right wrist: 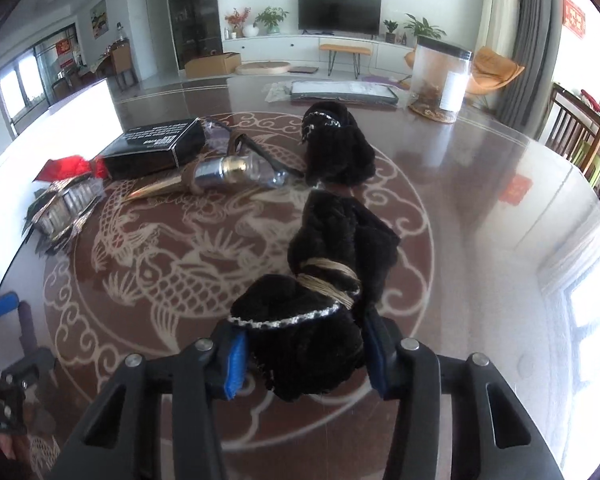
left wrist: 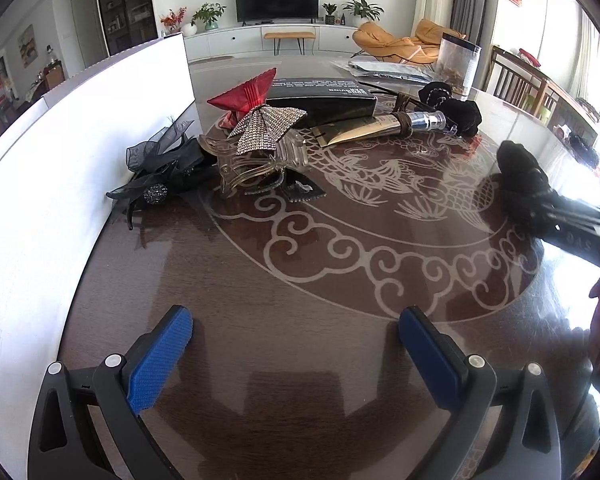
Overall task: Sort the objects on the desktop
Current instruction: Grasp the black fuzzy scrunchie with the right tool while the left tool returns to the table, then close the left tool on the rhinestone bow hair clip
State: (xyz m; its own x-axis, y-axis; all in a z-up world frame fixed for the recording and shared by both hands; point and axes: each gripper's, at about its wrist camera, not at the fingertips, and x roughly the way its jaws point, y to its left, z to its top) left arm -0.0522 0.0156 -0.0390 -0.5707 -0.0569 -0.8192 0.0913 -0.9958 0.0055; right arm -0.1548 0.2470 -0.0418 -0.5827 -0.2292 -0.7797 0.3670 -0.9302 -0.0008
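My right gripper (right wrist: pixel 304 354) is shut on a black velvet bow (right wrist: pixel 320 280) with a gold wrapped centre, held above the table; it also shows in the left wrist view (left wrist: pixel 520 168). A second black velvet bow (right wrist: pixel 336 148) lies farther back. My left gripper (left wrist: pixel 296 344) is open and empty over the dark table (left wrist: pixel 300 272). Ahead of it lie a black mesh bow (left wrist: pixel 160 168), a clear claw clip (left wrist: pixel 256 168), a rhinestone bow (left wrist: pixel 264 124), a red bow (left wrist: pixel 244 94), a black box (left wrist: pixel 320 98) and a gold tube (left wrist: pixel 380 126).
A white box (left wrist: pixel 80 152) stands along the table's left side. A clear jar (right wrist: pixel 442 76) and a flat packet (right wrist: pixel 340 92) stand at the far edge. Wooden chairs (right wrist: pixel 580 140) are at the right.
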